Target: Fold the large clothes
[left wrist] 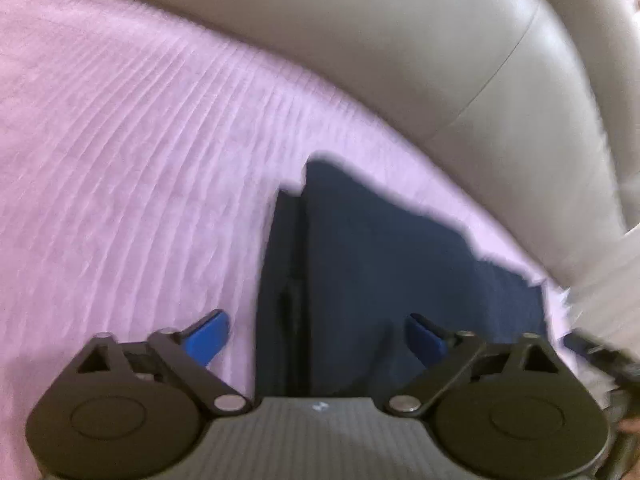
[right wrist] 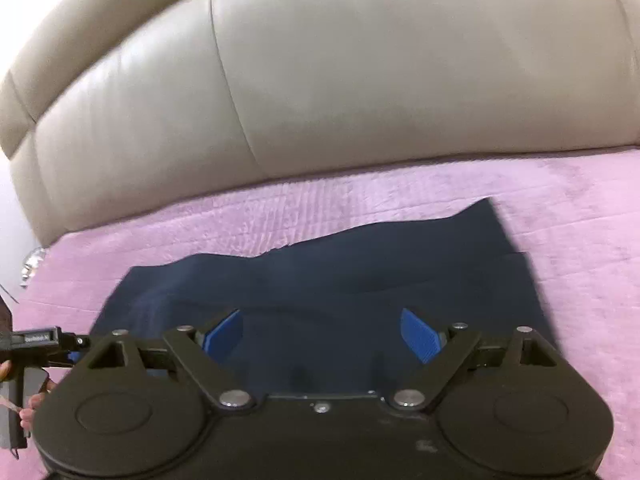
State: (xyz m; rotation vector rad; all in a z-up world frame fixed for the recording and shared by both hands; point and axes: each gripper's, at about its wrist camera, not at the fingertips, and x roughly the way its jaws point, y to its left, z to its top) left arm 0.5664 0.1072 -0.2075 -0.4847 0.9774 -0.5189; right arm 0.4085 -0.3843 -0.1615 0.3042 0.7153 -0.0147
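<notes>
Dark navy garment (right wrist: 340, 280), folded flat on ribbed pink blanket (left wrist: 120, 140).

both views are evenly and softly lit, bright enough to read colours, with no hard shadows. the beige leather headboard (right wrist: 360, 80) carries a pale sheen along its padded panels. motion blur smears the left wrist view most: the ribs of the pink bedspread (left wrist: 120, 140) streak, and the edges of the dark navy garment (left wrist: 380, 260) turn fuzzy (its folds barely separate from the dark). fisheye distortion bends the headboard into an arc, with black corners.
</notes>
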